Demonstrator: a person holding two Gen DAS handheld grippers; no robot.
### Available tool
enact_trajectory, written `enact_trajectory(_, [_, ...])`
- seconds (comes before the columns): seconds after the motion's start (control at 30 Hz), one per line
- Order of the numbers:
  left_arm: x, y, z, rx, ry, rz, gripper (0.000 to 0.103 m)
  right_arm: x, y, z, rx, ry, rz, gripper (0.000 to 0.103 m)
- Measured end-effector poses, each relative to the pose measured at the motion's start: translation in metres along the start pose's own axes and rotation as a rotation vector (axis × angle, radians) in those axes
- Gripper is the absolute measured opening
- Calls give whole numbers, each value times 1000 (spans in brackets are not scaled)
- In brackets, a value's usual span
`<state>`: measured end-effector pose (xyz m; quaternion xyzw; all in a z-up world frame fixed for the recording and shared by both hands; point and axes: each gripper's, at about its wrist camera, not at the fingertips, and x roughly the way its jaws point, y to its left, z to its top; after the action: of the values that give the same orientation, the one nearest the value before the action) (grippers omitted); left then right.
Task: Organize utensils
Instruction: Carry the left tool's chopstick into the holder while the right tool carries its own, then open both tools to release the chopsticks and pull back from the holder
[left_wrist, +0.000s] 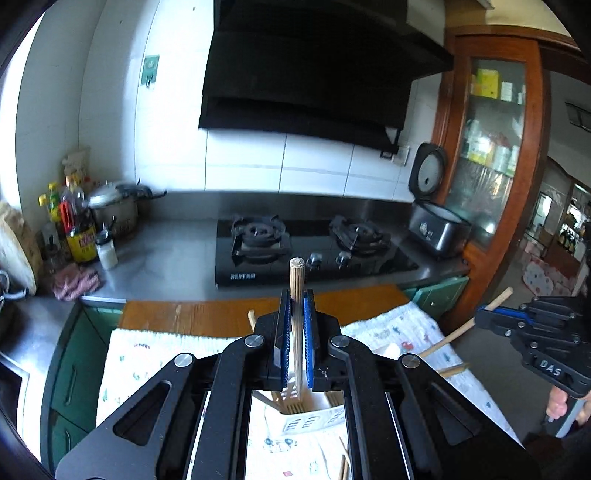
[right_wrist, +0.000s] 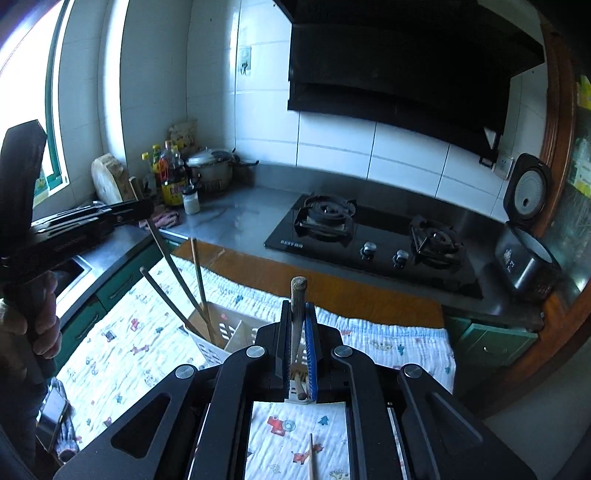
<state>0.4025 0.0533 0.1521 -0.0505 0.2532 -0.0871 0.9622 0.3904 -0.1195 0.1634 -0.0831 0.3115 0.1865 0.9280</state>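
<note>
My left gripper (left_wrist: 297, 295) is shut on a pale bamboo chopstick (left_wrist: 296, 277) that sticks up past its blue pads. Its lower end reaches down toward the white slotted utensil holder (left_wrist: 314, 421) on the patterned cloth. My right gripper (right_wrist: 298, 306) is shut on a darker chopstick (right_wrist: 298, 290), above the holder (right_wrist: 218, 349), which has several chopsticks leaning in it. In the left wrist view the right gripper (left_wrist: 480, 315) shows at the right edge with its chopstick (left_wrist: 498, 301). In the right wrist view the left gripper (right_wrist: 142, 208) is at the left with its chopstick (right_wrist: 173, 266).
The cloth (right_wrist: 110, 354) covers a wooden table (right_wrist: 332, 288) in front of a steel counter with a gas hob (right_wrist: 369, 240). An open rice cooker (right_wrist: 524, 258) stands right, bottles (right_wrist: 171, 181) and a pot (right_wrist: 210, 170) left. A loose chopstick (right_wrist: 312, 458) lies on the cloth, a phone (right_wrist: 51, 410) at its left edge.
</note>
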Motion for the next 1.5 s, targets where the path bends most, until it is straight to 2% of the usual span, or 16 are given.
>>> enact_trajectory(0.33, [43, 18, -30, -44, 113, -18, 5, 39, 0, -13, 3, 76, 5, 7])
enact_trajectory(0.83, [41, 13, -39, -15, 135, -25, 10, 57, -3, -24, 34, 108, 14, 10])
enact_trajectory(0.9, [36, 11, -39, -13, 129, -25, 19, 52, -3, -23, 33, 93, 14, 15])
enact_trajectory(1.0, [22, 9, -39, -15, 111, -28, 28, 36, -2, -21, 22, 53, -5, 25])
enact_trajectory(1.07, [8, 8, -40, -21, 97, -38, 30, 21, 0, -21, 17, 23, -15, 27])
enact_trajectory(1.13, [-13, 6, -46, -24, 70, -44, 34, 5, 1, -25, 32, -7, -13, 33])
enact_trajectory(1.2, [-32, 6, -54, -26, 48, -46, 42, -14, 4, -35, 38, -38, -17, 36])
enact_trajectory(1.3, [-58, 6, -74, -39, 36, -60, 44, -34, 13, -57, 39, -54, -19, 36])
enact_trajectory(1.5, [-95, 13, -126, -64, 38, -27, 45, -53, 39, -120, 50, -42, -12, 36])
